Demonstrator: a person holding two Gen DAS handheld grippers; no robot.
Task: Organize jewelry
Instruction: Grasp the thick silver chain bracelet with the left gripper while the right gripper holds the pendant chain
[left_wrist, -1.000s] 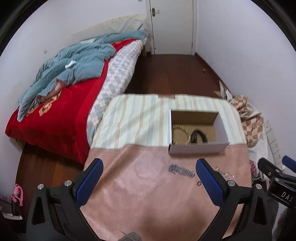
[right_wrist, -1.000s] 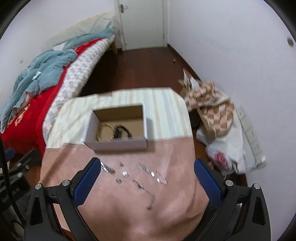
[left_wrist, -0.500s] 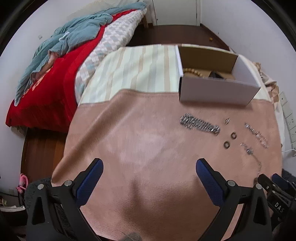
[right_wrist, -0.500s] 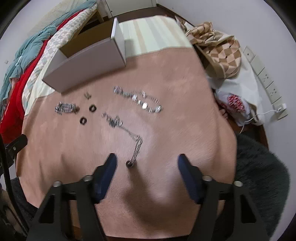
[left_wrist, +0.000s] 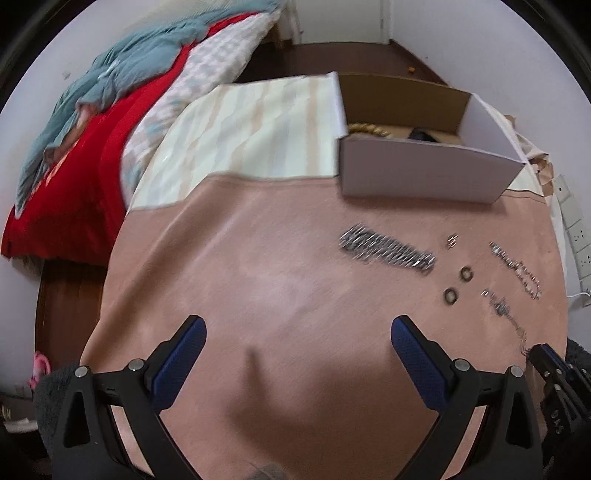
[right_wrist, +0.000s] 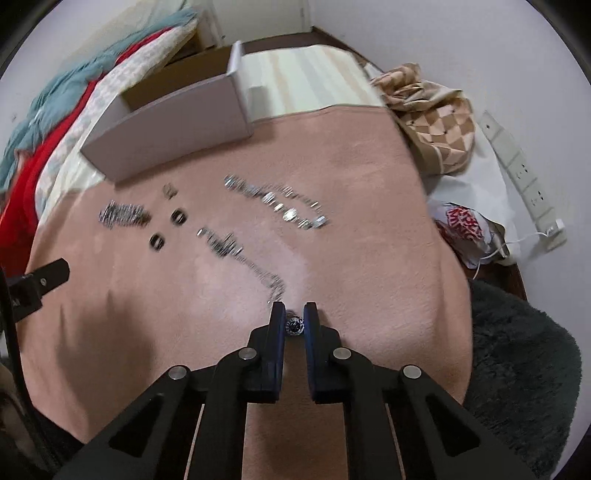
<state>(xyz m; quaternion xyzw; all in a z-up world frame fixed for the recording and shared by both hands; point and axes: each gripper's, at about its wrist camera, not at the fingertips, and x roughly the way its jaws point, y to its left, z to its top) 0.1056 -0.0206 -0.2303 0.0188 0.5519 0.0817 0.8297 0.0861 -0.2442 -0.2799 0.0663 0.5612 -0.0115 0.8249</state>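
Note:
Silver jewelry lies on the pink cloth (right_wrist: 369, 236): a necklace chain (right_wrist: 240, 254), a bracelet (right_wrist: 277, 201), a coiled chain (right_wrist: 123, 216), two rings (right_wrist: 177, 216) and a small earring (right_wrist: 169, 190). My right gripper (right_wrist: 294, 314) is shut on the necklace's round pendant (right_wrist: 294, 325) at the chain's near end. My left gripper (left_wrist: 297, 332) is open and empty above the cloth, left of the jewelry (left_wrist: 388, 251). An open cardboard box (left_wrist: 424, 162) at the back holds a bead bracelet (left_wrist: 365, 129) and a dark item.
A bed with red and teal bedding (left_wrist: 92, 122) lies to the left. A checkered cloth (right_wrist: 432, 118), a plastic bag (right_wrist: 465, 229) and a power strip (right_wrist: 521, 173) lie to the right. A dark fuzzy rug (right_wrist: 524, 362) is at the near right.
Both grippers dropped and moved closer to the cloth. My right gripper's fingers went from wide open to closed around the necklace pendant. My left gripper stayed open.

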